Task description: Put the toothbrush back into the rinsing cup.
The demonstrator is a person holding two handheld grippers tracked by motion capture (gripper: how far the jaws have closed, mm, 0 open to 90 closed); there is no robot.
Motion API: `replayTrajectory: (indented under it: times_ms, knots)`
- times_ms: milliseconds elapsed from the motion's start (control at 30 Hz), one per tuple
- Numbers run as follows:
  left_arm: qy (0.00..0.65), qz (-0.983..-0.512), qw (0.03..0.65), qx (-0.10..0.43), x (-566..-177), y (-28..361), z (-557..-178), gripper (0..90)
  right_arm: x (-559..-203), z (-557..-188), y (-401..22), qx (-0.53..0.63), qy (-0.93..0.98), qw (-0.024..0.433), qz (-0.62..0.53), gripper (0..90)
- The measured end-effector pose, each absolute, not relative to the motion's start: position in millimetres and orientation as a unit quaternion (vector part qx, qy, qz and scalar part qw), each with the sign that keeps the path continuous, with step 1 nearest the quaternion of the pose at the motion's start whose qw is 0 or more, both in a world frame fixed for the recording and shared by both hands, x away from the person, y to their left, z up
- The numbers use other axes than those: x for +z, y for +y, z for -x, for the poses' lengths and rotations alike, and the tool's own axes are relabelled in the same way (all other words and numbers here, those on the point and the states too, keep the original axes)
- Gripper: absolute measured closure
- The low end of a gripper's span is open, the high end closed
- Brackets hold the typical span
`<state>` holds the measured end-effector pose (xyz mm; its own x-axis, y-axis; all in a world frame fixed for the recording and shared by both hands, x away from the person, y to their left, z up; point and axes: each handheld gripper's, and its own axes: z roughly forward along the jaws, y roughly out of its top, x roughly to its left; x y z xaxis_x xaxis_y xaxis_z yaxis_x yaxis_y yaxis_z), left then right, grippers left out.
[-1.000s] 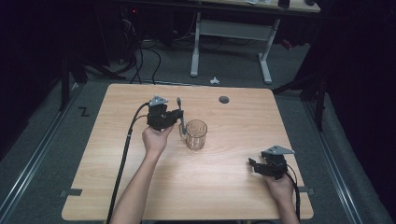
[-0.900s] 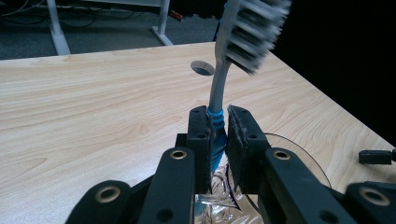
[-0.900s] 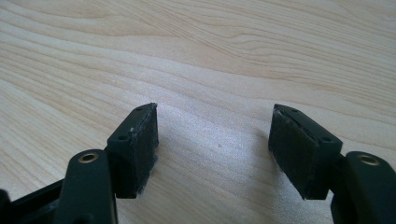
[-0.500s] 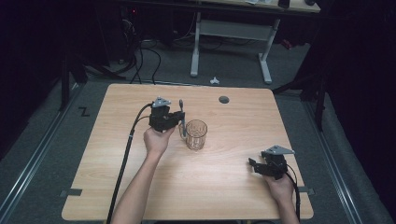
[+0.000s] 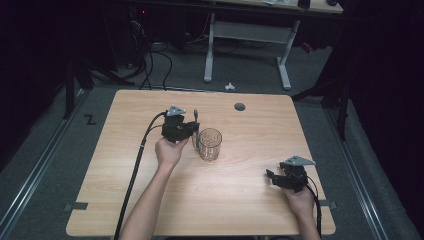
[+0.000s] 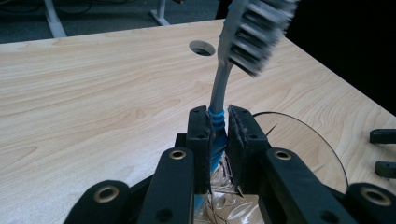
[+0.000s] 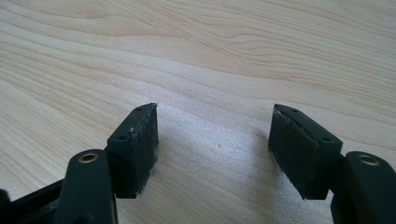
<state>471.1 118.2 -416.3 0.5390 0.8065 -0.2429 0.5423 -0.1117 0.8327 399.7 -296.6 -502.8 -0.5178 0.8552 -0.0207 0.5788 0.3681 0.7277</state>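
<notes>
Your left claw (image 6: 217, 140), centre of the high view, is clamped on the grey-and-blue plastic toothbrush (image 6: 223, 79), bristle head up | it sits just left of the clear ribbed glass tumbler (image 5: 210, 144) mid-frame on the light wooden counter (image 5: 125, 200) | your right claw (image 7: 212, 149), lower right, gapes wide, holding nothing.

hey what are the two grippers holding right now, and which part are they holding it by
The left gripper grips a toothbrush by the blue part of its handle, bristle head up, beside the glass. The right gripper is open over the table, holding nothing.
</notes>
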Motion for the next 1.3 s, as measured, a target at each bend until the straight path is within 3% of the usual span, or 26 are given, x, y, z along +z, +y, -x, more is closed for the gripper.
replayTrajectory:
  times_ms: [333,900,1300]
  knots:
    - [0.462,-0.734,0.48,0.132,-416.3,118.4,-470.8,77.4,-502.8,-399.7,-296.7,0.341,0.802,0.203,-0.447,33.6]
    - [0.449,-0.742,0.473,0.16,-404.9,120.1,-457.0,61.0,-502.8,-399.7,-296.6,0.341,0.802,0.203,-0.447,33.6]
    - [0.453,-0.73,0.483,0.17,-401.6,132.4,-442.7,58.6,-502.8,-399.7,-296.6,0.341,0.802,0.203,-0.447,33.6]
